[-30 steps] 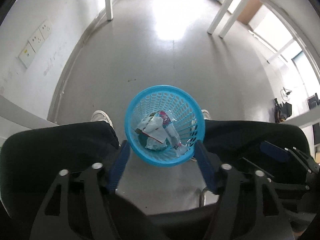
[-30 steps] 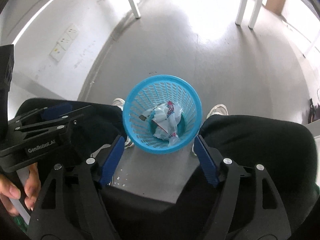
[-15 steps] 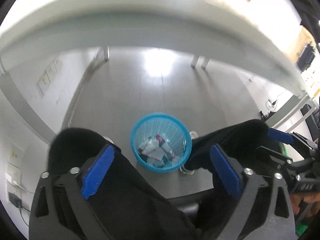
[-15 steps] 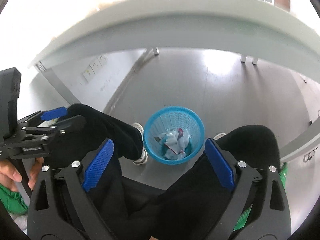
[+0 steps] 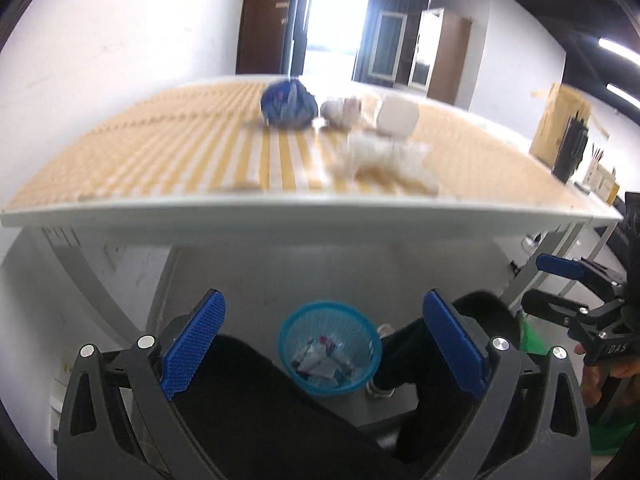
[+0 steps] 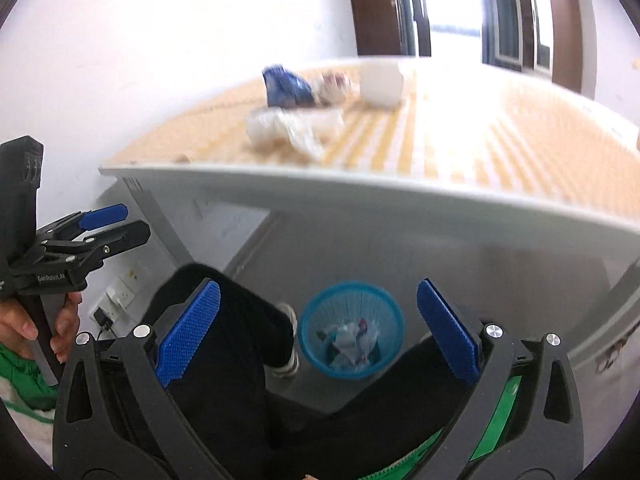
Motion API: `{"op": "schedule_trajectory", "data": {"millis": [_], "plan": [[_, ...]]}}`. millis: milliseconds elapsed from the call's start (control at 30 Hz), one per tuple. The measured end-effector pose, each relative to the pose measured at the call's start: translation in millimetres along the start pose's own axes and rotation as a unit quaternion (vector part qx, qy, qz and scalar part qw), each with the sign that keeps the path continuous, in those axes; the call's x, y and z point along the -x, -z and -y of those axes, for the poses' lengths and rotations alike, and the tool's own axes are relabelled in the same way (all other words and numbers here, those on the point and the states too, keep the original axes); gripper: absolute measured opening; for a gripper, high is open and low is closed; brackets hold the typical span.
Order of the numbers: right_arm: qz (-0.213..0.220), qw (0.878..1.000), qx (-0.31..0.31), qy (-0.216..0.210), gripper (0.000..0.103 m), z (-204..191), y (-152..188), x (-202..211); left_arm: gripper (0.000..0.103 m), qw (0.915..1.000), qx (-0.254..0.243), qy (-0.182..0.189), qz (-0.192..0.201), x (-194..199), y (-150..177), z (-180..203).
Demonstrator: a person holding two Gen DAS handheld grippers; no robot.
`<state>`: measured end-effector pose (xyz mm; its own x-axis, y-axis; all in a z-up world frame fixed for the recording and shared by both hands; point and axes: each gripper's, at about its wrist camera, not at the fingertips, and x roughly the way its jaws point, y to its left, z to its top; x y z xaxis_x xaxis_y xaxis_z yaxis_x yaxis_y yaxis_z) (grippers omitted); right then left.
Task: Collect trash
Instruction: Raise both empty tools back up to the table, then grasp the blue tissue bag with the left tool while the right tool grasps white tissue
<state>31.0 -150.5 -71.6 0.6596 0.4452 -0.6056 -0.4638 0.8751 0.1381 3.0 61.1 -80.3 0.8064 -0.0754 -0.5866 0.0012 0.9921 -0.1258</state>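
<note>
**Both tongs empty, trash on worktop and in basket**

The left tongs (image 5: 324,344) gape wide, holding nothing. The right tongs (image 6: 318,330) are opening, nothing between them. A blue basket (image 5: 362,380) on the floor holds wrappers. On the worktop (image 5: 160,148) lie a blue bag (image 5: 288,106), crumpled plastic (image 5: 384,156) and a white box (image 5: 398,120).

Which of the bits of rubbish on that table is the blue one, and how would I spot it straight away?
Start at the long table with the yellow-striped top. Near its far middle lies a small cluster of litter. The blue crumpled wrapper sits at the left end of that cluster, beside a pale wad and a white box; it is the only dark blue piece there.
</note>
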Motion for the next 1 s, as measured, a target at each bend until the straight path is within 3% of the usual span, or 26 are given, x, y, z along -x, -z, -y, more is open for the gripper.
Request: {"op": "schedule_trajectory", "data": {"millis": [333, 667, 1000], "plan": [[0.036, 0.999, 0.018, -0.015, 0.094, -8.2, -51.5, -3.2, 0.097, 0.9986, -0.002, -0.006, 0.052, 11.1, -67.0, -10.3], [0.021, 0.999, 0.033, -0.03, 0.094, -13.7, -90.7, -47.9, 0.097, 0.9995, 0.011, 0.013, 0.026, -36.9, -126.8, -29.2], [-0.006, 0.997, 0.069, -0.034, 0.091, -23.4, -121.3, -90.4, 0.097, 0.9986, 0.05, 0.007, -0.014, -103.4, -177.0, -45.5]]}}
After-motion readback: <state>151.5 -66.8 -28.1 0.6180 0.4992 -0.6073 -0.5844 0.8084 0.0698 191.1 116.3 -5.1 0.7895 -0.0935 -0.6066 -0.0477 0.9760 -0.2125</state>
